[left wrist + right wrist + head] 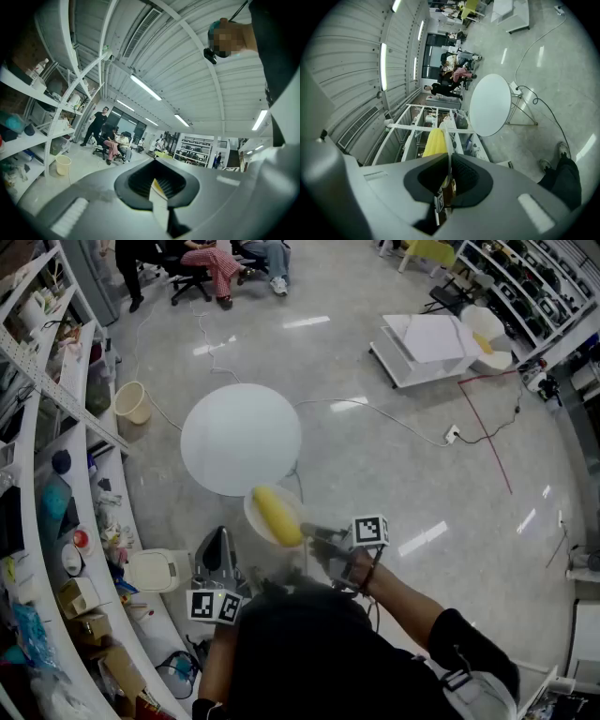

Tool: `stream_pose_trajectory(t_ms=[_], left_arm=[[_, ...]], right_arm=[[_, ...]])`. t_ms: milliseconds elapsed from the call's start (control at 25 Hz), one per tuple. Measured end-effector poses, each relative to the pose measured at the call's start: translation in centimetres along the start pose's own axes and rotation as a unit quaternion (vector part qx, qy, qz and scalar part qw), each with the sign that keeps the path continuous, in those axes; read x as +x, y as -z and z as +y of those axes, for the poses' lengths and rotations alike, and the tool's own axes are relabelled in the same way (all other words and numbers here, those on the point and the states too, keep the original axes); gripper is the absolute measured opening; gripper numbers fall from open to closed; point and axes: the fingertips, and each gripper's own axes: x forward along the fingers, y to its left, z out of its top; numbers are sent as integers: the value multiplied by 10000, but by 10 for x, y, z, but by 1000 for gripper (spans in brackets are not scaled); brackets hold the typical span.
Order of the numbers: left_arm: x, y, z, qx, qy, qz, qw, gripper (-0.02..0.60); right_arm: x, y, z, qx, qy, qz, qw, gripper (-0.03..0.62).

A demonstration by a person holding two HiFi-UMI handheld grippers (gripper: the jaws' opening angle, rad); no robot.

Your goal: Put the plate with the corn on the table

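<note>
This is a large lab or workshop hall. Its polished concrete floor [394, 484] is crossed by loose cables [375, 409], and white metal shelving [21, 442] crammed with boxes, bottles and odd supplies runs along one wall, with more racks [525, 287] at the far end. A round white table [241, 439] stands alone in the open middle near a bucket [132, 402]. People sit on office chairs [214, 263] at the back, under a ribbed metal ceiling hung with strip lights [145, 87].
</note>
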Motion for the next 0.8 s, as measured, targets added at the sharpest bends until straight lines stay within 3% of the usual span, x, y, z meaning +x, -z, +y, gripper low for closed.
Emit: stream_pose_trajectory(t_ms=[160, 800], left_arm=[[0, 1, 1, -22, -27, -29, 10000, 6], [3, 4, -6, -32, -426, -121, 9990, 6]], right_arm=[[1, -2, -2, -27, 86, 27, 10000, 31], [-1, -21, -7, -84, -235, 233, 9994, 32]])
